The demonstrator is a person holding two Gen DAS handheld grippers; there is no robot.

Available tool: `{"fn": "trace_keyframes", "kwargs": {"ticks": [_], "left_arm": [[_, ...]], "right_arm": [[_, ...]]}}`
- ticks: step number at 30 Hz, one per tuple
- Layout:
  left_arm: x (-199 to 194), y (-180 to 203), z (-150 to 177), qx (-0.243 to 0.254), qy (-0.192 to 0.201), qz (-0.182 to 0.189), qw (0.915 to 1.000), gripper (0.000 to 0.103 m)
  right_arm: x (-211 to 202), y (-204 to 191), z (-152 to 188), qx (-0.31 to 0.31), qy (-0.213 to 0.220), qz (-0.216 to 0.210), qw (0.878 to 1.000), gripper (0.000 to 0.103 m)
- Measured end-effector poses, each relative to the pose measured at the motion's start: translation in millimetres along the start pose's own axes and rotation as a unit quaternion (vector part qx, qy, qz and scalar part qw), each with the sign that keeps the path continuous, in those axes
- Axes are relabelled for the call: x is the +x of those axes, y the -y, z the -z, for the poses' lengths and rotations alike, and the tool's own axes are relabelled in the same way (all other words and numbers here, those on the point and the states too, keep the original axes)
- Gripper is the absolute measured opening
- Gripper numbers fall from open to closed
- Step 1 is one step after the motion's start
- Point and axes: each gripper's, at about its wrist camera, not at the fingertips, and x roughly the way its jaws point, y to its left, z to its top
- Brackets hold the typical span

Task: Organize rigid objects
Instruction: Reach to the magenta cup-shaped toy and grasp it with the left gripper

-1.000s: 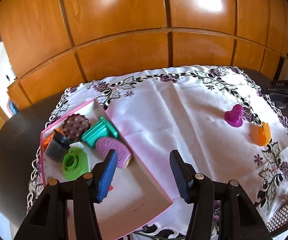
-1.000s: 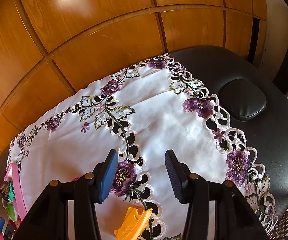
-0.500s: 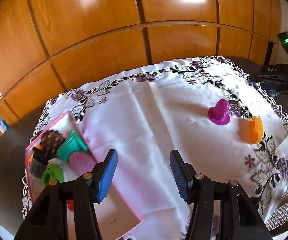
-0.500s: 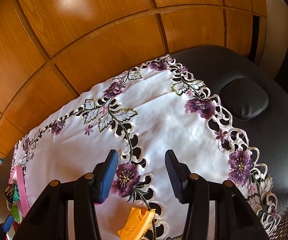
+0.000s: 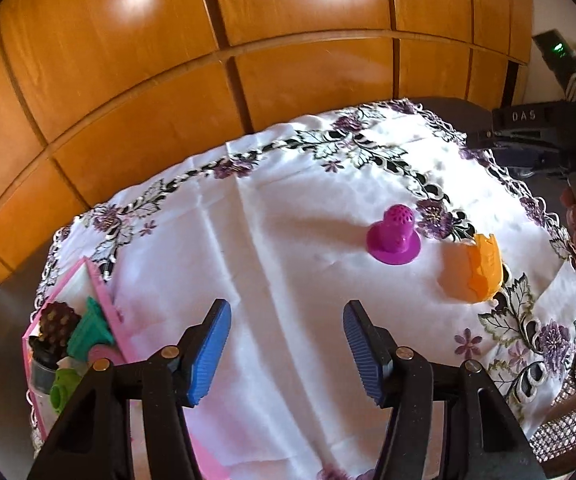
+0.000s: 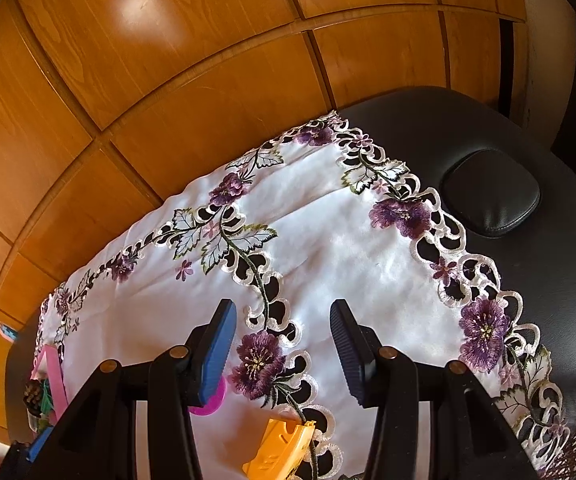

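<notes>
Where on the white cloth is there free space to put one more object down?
Bare cloth lies between the pink box and the magenta piece. It is crowded inside the box, and tighter where the magenta piece sits beside the orange piece.

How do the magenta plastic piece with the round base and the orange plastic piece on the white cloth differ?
The magenta plastic piece stands upright on a round flat base with a dotted knob on top; the orange plastic piece has no such base and looks angular, with a notched upper edge. Both rest on the white embroidered tablecloth, outside the pink box.
</notes>
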Motion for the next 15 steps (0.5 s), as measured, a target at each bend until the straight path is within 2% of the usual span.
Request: {"fn": "trace_keyframes", "kwargs": {"ticks": [7, 15], "left_arm": [[35, 7, -2, -0.043, -0.064, 0.051, 0.9957, 0.059], [50, 30, -16, -0.036, -0.058, 0.114, 0.9911, 0.059]], "right_arm": [[-1, 2, -2, 0.009, 0.003, -0.002, 1.000, 0.049], [-1, 6, -3, 0.020, 0.000, -0.011, 1.000, 0.049]]}}
